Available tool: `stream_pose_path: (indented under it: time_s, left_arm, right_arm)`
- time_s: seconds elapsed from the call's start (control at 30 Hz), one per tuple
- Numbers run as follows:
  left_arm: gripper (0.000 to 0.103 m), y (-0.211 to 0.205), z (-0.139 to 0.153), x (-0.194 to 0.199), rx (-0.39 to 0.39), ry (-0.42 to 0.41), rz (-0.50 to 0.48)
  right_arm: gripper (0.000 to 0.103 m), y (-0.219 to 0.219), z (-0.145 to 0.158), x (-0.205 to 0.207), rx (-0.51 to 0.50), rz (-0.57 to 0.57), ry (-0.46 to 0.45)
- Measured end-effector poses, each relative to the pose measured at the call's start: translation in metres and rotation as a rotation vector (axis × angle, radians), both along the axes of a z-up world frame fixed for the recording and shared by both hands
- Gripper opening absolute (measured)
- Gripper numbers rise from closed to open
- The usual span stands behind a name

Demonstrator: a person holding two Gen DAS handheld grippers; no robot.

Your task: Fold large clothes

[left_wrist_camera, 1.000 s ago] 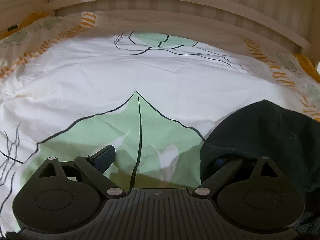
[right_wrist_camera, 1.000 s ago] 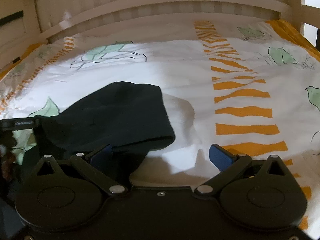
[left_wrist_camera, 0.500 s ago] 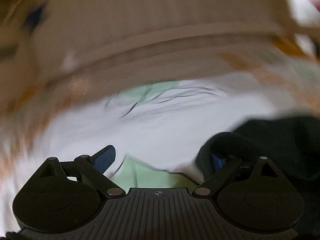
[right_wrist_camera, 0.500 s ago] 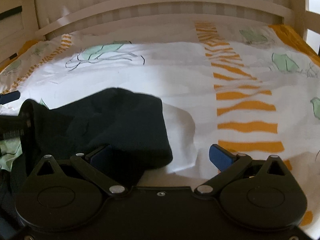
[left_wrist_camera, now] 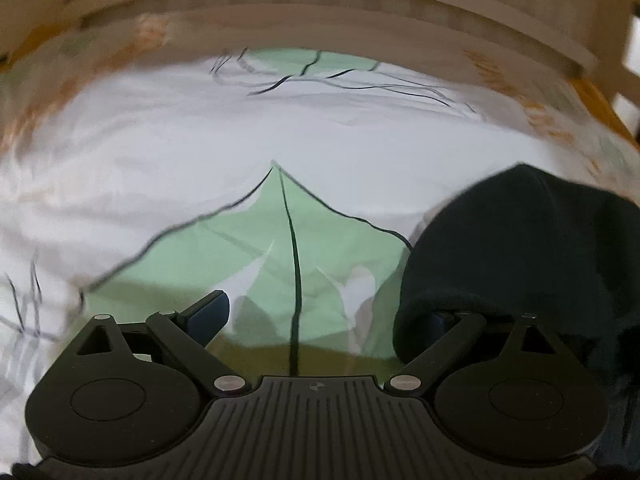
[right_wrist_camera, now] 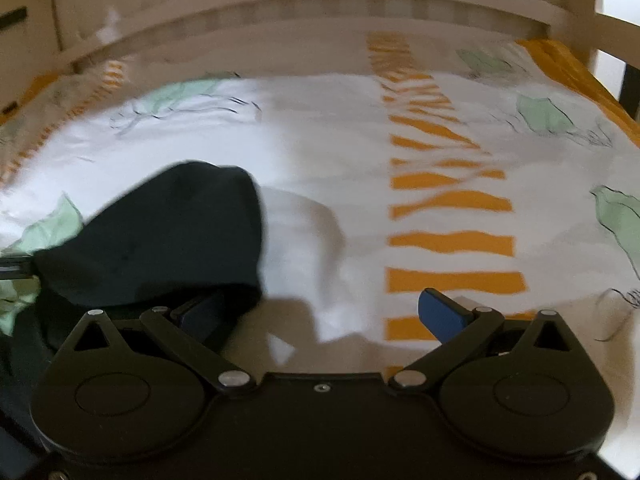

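Note:
A dark, almost black garment (left_wrist_camera: pixel 520 248) lies bunched on the bed, at the right of the left wrist view and at the lower left of the right wrist view (right_wrist_camera: pixel 168 236). My left gripper (left_wrist_camera: pixel 324 312) is open; its right finger is draped by the garment's edge and its left finger (left_wrist_camera: pixel 208 312) is bare. My right gripper (right_wrist_camera: pixel 320 316) is open; its left finger (right_wrist_camera: pixel 200 316) sits under the garment's edge and its right finger (right_wrist_camera: pixel 440 314) is bare over the sheet.
The bed sheet (left_wrist_camera: pixel 280 140) is white with green leaf prints and orange stripes (right_wrist_camera: pixel 448 200). A pale wooden bed rail (right_wrist_camera: pixel 320 4) runs along the far side. A sliver of the left gripper (right_wrist_camera: pixel 12 268) shows at the left edge.
The left gripper swung up and came back down to about its earlier pose. The garment lifted and shifted with both grippers. Both views are now blurred by motion.

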State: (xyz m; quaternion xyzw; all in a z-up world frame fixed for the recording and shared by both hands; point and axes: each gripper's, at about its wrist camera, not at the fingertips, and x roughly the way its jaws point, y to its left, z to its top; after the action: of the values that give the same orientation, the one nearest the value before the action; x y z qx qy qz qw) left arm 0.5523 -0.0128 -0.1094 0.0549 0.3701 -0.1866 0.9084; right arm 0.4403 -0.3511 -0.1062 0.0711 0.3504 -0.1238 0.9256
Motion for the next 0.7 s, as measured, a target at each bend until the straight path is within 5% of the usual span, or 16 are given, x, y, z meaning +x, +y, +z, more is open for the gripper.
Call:
stream_pose_path:
  time_s: [0.2,0.4,0.6,0.7]
  left_arm:
    - [0.095,0.0,0.007,-0.005,0.057,-0.001,-0.107]
    - [0.095,0.011,0.031,-0.032,0.168,-0.049,-0.363]
    - [0.095,0.03,0.063,-0.028,-0.141,-0.002,-0.263]
    - [0.094,0.012,0.066,-0.017,-0.193,-0.012,-0.218]
  right_arm:
    - [0.102,-0.03,-0.005,-0.01,0.135,-0.024,0.012]
    - [0.102,-0.021,0.01,-0.027,0.078,0.115,0.024]
    - [0.102,-0.017,0.033,-0.038,0.115,0.177,-0.144]
    - [0.102,-0.003,0.041,-0.027,0.041,0.112,-0.197]
